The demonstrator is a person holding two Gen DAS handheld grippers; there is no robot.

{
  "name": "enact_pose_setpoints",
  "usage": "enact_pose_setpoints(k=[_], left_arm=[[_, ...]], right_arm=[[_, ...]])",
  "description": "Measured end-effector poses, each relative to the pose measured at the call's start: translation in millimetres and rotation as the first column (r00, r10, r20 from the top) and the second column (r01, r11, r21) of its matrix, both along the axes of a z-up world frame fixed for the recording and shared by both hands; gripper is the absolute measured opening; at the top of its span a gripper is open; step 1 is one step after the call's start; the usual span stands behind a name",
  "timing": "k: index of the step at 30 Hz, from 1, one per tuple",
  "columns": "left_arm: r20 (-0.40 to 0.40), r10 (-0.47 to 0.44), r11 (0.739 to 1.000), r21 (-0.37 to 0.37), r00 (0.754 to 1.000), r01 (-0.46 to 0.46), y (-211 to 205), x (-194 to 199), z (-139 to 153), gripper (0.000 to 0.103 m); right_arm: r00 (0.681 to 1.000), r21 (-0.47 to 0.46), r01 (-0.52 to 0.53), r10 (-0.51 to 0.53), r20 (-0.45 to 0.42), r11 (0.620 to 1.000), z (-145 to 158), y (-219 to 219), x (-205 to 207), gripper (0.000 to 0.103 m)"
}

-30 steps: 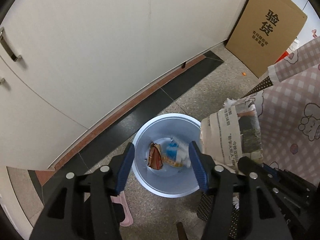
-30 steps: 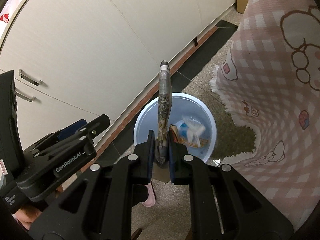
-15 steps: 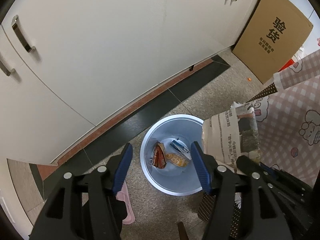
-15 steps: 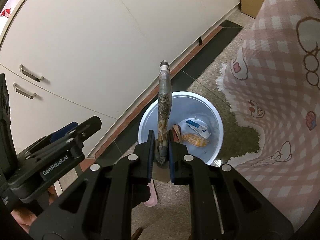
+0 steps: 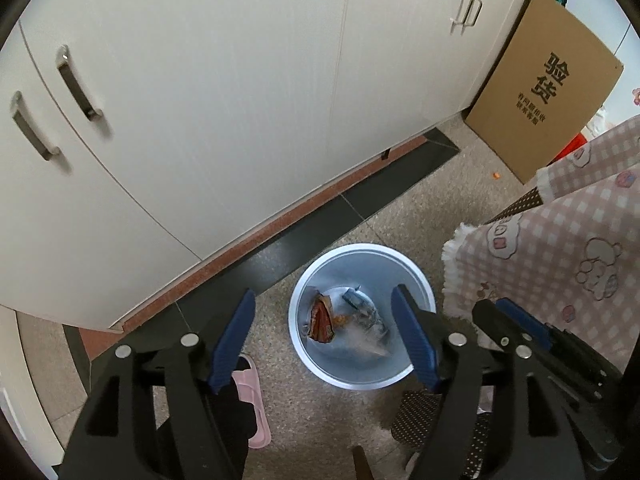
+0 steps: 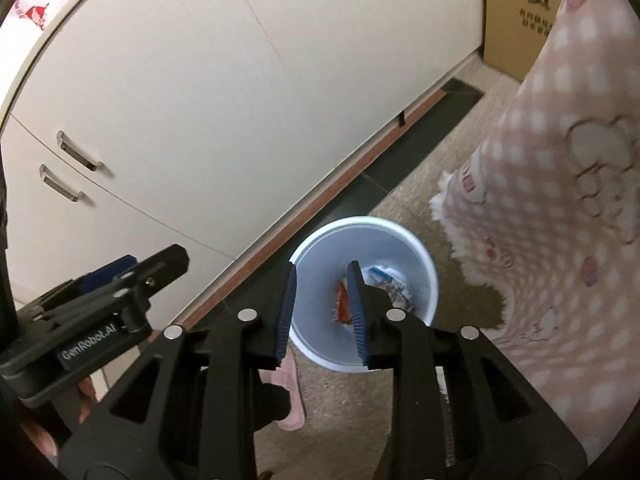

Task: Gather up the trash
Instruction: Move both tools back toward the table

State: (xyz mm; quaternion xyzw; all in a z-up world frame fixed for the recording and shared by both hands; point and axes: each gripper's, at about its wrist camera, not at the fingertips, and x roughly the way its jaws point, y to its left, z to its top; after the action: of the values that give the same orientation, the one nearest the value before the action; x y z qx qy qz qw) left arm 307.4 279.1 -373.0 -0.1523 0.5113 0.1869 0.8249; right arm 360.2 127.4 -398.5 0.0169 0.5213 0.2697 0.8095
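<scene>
A pale blue round bin [image 5: 304,340] stands on the speckled floor below both grippers; it also shows in the right wrist view [image 6: 320,344]. Inside lie a red wrapper [image 5: 322,316], a blue-white packet [image 5: 356,300] and a grey folded newspaper [image 5: 370,338]. My left gripper [image 5: 322,340] is open and empty, high above the bin. My right gripper [image 6: 322,312] is open and empty, also above the bin; its body shows at the right in the left wrist view [image 5: 532,340].
White cabinets [image 5: 240,100] with a dark kick strip run behind the bin. A pink checked tablecloth [image 5: 568,256] hangs at the right. A cardboard box [image 5: 544,88] leans at the far right. A pink slipper [image 5: 250,404] lies left of the bin.
My right gripper has opened and let go of the folded newspaper, which now lies in the bin. Both grippers have risen away from the bin.
</scene>
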Motion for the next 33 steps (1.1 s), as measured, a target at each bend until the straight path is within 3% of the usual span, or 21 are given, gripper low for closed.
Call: enact_pose_setpoints(k=[8, 14, 18, 20, 27, 33], left_arm=[[0.091, 0.001, 1.000, 0.024, 0.996, -0.003, -17, -19, 58, 0.070], [0.222, 0.005, 0.998, 0.060, 0.975, -0.019, -40, -43, 124, 0.070], [0.331, 0.009, 0.996, 0.078, 0.944, -0.037, -63, -67, 179, 0.075], [0.367, -0.006, 0.995, 0.099, 0.930, -0.033, -75, -71, 200, 0.076], [0.419, -0.183, 0.977, 0.176, 0.889, 0.118, -160, -59, 246, 0.078], [0.352, -0.395, 0.916, 0.217, 0.848, 0.337, -256, -29, 244, 0.078]], right_arm=[[0.991, -0.004, 0.019, -0.019, 0.134, 1.000, 64, -15, -24, 0.027], [0.973, 0.090, 0.025, -0.045, 0.228, 0.996, 134, -39, -51, 0.027], [0.939, 0.161, 0.048, -0.100, 0.329, 0.986, 195, -71, -76, 0.046], [0.924, 0.183, 0.058, -0.122, 0.363, 0.981, 216, -87, -84, 0.046], [0.862, 0.238, 0.178, -0.268, 0.430, 0.955, 259, -184, -96, 0.054], [0.798, 0.146, 0.357, -0.383, 0.465, 0.922, 258, -283, -85, 0.062]])
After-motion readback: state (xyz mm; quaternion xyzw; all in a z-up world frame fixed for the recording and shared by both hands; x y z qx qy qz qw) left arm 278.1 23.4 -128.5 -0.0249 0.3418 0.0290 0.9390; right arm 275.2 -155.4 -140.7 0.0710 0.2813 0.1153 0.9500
